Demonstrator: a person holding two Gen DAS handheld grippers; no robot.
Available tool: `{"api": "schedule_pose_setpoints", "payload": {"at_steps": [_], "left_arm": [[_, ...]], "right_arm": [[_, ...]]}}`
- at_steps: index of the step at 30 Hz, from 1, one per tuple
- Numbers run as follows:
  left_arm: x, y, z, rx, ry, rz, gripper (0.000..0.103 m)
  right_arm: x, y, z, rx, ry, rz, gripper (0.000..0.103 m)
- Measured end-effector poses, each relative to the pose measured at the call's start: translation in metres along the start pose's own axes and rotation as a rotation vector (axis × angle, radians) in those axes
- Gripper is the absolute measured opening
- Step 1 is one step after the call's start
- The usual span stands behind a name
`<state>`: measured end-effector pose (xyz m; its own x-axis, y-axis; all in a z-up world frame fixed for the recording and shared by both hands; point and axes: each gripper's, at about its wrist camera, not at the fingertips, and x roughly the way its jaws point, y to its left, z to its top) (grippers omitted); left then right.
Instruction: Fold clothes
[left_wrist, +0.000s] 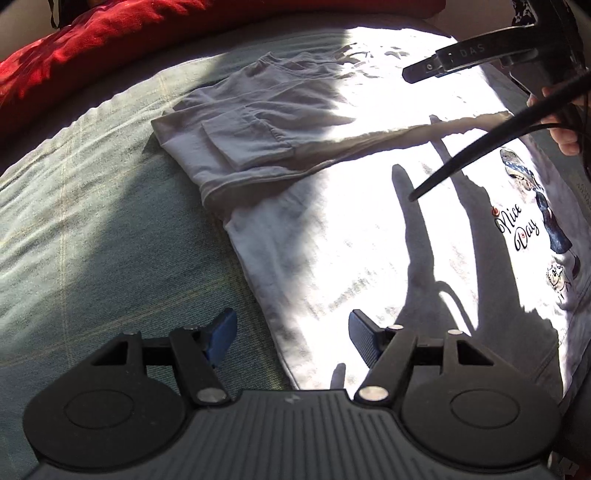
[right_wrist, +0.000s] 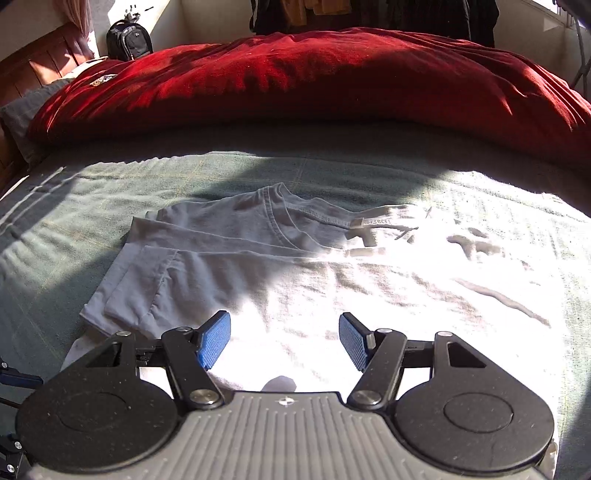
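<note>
A white T-shirt (left_wrist: 332, 240) lies flat on a green bedspread (left_wrist: 92, 221), mostly in bright sunlight. Its left side and sleeve (left_wrist: 251, 136) are folded inward over the body. A "Nice Day" print (left_wrist: 535, 221) shows at the right in the left wrist view. My left gripper (left_wrist: 291, 328) hovers open over the shirt's near left edge, with nothing between its pads. In the right wrist view the shirt (right_wrist: 295, 280) shows its collar (right_wrist: 295, 214) and folded sleeve (right_wrist: 147, 280). My right gripper (right_wrist: 284, 332) is open above the shirt's middle, holding nothing. Its black fingers (left_wrist: 454, 61) show at the left wrist view's top right.
A red blanket (right_wrist: 295, 81) is heaped across the far side of the bedspread (right_wrist: 110, 184). A hand (left_wrist: 565, 136) holds the right gripper at the right edge. A black backpack (right_wrist: 129, 38) and hanging clothes (right_wrist: 369, 14) stand beyond the bed.
</note>
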<state>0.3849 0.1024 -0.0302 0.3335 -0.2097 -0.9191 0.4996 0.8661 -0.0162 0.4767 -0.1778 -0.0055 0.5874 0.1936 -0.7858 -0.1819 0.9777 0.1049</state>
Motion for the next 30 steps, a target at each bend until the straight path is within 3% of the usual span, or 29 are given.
{"api": "schedule_pose_setpoints", "payload": {"at_steps": [3,8,13,23,30], "left_arm": [[0.007,-0.014,0.013,0.015,0.004,0.042,0.068],[0.015,-0.037,0.041,0.007,0.017,0.119,0.068],[0.016,-0.068,0.085,0.030,-0.020,0.144,0.068],[0.048,-0.154,0.209,0.067,-0.153,-0.039,0.068],[0.088,-0.212,0.260,0.129,-0.181,-0.155,0.068]], "right_arm": [[-0.012,-0.045,-0.015,0.034,-0.016,-0.086,0.075],[0.001,-0.111,-0.057,0.108,0.070,-0.127,0.076],[-0.046,-0.142,-0.086,0.086,-0.002,-0.147,0.081],[-0.028,-0.164,-0.106,-0.187,-0.025,-0.317,0.081],[-0.041,-0.200,-0.117,0.052,0.000,-0.268,0.084]]}}
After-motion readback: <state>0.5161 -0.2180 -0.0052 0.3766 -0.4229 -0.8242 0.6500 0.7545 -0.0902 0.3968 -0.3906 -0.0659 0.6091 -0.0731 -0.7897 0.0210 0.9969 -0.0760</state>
